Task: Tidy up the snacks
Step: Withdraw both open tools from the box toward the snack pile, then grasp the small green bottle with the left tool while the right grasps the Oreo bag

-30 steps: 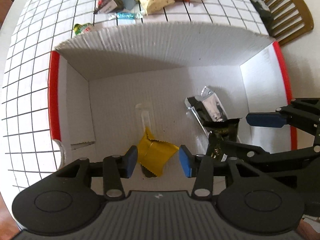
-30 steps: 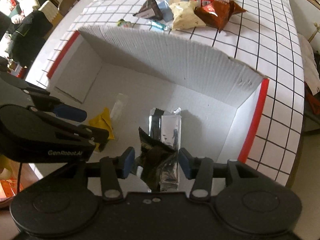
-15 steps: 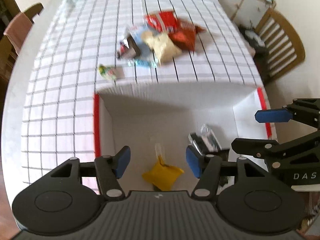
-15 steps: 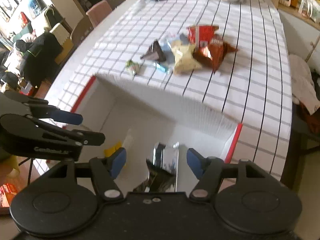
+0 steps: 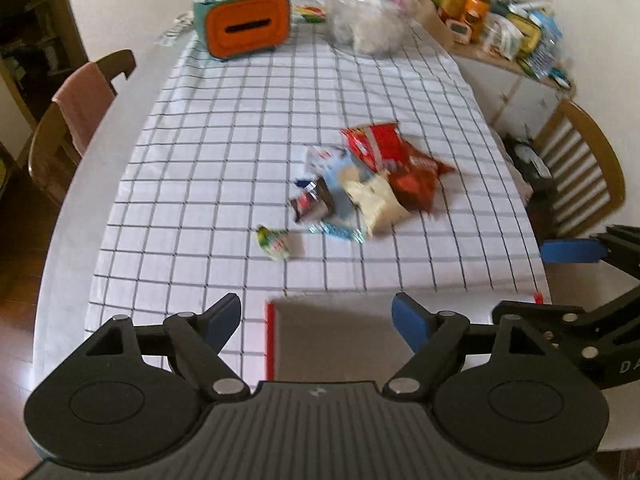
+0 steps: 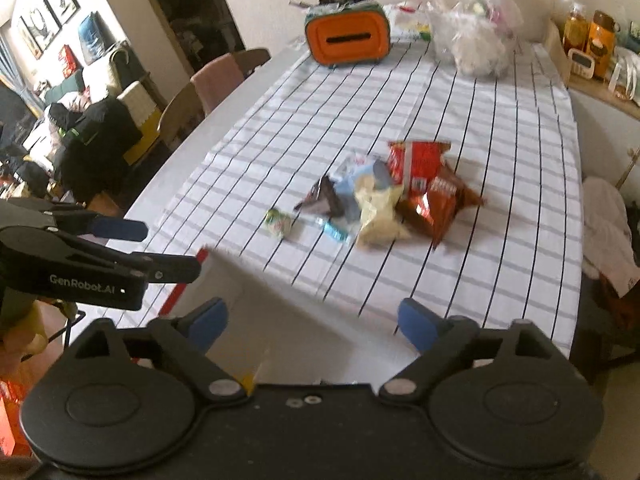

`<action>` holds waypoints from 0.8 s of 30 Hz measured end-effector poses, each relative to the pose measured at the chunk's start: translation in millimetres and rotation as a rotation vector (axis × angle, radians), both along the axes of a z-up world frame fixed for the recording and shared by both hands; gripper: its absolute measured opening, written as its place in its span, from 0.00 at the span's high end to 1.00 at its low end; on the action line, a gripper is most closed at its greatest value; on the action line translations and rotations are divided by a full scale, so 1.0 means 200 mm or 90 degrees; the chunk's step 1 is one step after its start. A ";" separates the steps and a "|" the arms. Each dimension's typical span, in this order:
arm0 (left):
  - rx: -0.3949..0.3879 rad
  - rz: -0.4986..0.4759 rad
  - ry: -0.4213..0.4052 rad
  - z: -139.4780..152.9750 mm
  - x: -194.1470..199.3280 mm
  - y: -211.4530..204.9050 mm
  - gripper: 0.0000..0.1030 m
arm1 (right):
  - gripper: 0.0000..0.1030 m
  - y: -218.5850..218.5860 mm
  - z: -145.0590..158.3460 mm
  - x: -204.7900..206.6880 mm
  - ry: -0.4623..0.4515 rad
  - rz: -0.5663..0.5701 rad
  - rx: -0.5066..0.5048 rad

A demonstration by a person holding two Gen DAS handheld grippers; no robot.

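Note:
A pile of snack packets lies mid-table: a red bag [image 5: 374, 144] [image 6: 418, 160], a brown-red bag [image 5: 416, 182] [image 6: 438, 204], a pale yellow bag [image 5: 374, 200] [image 6: 378, 210], a dark packet [image 5: 314, 200] [image 6: 322, 200] and a small green-white candy [image 5: 274, 240] [image 6: 278, 222]. A white cardboard box with red edges [image 5: 340, 340] [image 6: 256, 296] stands at the near edge; its contents are hidden. My left gripper [image 5: 316, 320] is open and empty above the box. My right gripper [image 6: 310, 320] is open and empty above it too.
The table has a white checked cloth [image 5: 224, 152]. An orange and teal case [image 5: 246, 26] [image 6: 348, 36] and a clear plastic bag [image 5: 368, 16] [image 6: 476, 36] stand at the far end. Wooden chairs stand left [image 5: 76, 116] and right [image 5: 580, 168].
Both grippers have risen and drawn back out of the box and opened wider. The yellow, silver and dark packets stay in the box, now out of view.

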State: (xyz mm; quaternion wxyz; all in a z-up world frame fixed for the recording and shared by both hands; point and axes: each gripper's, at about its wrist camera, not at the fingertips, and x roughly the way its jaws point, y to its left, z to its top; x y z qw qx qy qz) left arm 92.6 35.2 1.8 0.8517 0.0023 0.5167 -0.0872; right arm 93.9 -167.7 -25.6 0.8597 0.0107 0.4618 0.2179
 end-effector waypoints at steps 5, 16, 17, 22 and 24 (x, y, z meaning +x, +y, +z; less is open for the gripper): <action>0.005 0.025 0.009 -0.03 0.16 0.06 0.20 | 0.08 -0.01 0.01 0.16 -0.014 -0.023 -0.022; -0.008 0.082 0.104 -0.24 0.53 0.13 0.20 | 0.08 -0.12 -0.11 0.54 0.037 -0.160 -0.019; -0.009 0.082 0.114 -0.27 0.56 0.12 0.20 | 0.08 -0.12 -0.13 0.58 0.045 -0.171 -0.020; -0.004 0.103 0.163 -0.41 0.68 0.12 0.20 | 0.09 -0.16 -0.23 0.70 0.081 -0.219 -0.017; -0.002 0.117 0.184 -0.47 0.72 0.13 0.20 | 0.10 -0.17 -0.27 0.75 0.095 -0.239 -0.015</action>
